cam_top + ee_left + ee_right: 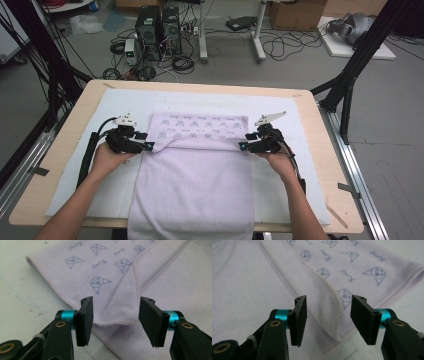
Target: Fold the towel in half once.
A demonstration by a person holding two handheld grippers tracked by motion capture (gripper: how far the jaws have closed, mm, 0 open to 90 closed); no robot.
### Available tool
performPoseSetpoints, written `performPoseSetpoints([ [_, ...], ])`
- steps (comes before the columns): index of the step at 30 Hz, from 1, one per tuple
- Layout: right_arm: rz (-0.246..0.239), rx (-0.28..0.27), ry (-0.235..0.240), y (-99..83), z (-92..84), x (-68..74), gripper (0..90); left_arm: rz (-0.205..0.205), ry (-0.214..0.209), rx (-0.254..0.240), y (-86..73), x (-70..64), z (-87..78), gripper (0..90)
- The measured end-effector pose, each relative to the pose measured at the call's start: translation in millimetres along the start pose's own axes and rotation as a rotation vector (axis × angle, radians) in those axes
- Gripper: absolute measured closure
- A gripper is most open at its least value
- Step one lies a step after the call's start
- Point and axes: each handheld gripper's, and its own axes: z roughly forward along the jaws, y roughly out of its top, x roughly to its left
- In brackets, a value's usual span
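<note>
A pale lilac towel (pixel 195 170) lies folded on the table, its plain side up, with a printed strip (pixel 200 125) of small cartoon faces showing at the far end. Its near end hangs over the table's front edge. My left gripper (pixel 149 146) sits at the towel's left edge beside the fold and is open; the folded corner (pixel 110 320) lies between its jaws. My right gripper (pixel 242 146) is at the right edge, open too, with the folded edge (pixel 332 315) between its jaws. Neither holds the cloth.
A white mat (pixel 125 107) covers the wooden table (pixel 330 165). Black frame posts (pixel 350 75) stand at both far corners. Computers (pixel 157 30) and cables lie on the floor behind the table.
</note>
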Motion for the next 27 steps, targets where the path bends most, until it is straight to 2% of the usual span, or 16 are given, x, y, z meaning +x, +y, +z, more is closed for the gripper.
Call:
performPoseSetpoints([
  [2, -0.006, -0.008, 0.002, -4.4, 0.6, 1.0, 47.3, 0.016, -0.017, 0.000, -2.3, -5.9, 1.8, 45.5],
  [7, 0.011, -0.008, 0.012, -14.5, 5.7, 1.0, 50.4, 0.068, -0.013, 0.061, -4.4, -14.3, 14.1, 47.5],
  [9, -0.001, -0.011, 0.011, -17.3, 7.6, 2.3, 56.5, 0.091, -0.005, 0.092, -5.8, -16.2, 19.5, 63.6],
  [10, -0.002, -0.001, 0.016, -17.6, 8.7, 2.6, 57.8, 0.098, 0.004, 0.108, -6.4, -16.3, 21.6, 68.6],
  [11, 0.003, 0.006, 0.023, -17.6, 9.9, 3.3, 63.4, 0.101, 0.003, 0.108, -6.8, -15.7, 21.8, 74.7],
  [13, -0.014, 0.013, 0.045, -17.0, 10.9, 4.6, 74.8, 0.104, 0.016, 0.097, -6.2, -14.6, 19.2, 84.7],
  [16, -0.049, 0.000, 0.051, -14.4, 8.8, 7.1, 82.6, 0.080, 0.008, 0.082, -6.3, -11.5, 12.9, 86.0],
  [19, -0.047, -0.045, 0.056, -11.8, -0.1, 9.4, 84.6, 0.045, -0.030, 0.033, -6.4, -6.9, 0.9, 86.4],
  [20, -0.051, -0.062, 0.055, -10.7, -4.3, 10.7, 84.9, 0.035, -0.031, 0.016, -5.9, -6.1, -4.4, 86.5],
  [21, -0.065, -0.077, 0.039, -9.6, -9.1, 12.7, 85.5, 0.027, -0.035, -0.003, -5.3, -6.0, -10.0, 86.5],
  [24, -0.079, -0.102, 0.033, -9.0, -23.9, 17.1, 86.4, 0.037, -0.038, -0.034, -3.6, -10.6, -27.2, 86.4],
  [27, -0.080, -0.111, 0.049, -12.2, -34.9, 21.9, 86.7, 0.067, -0.040, -0.049, -7.1, -21.7, -42.7, 86.4],
])
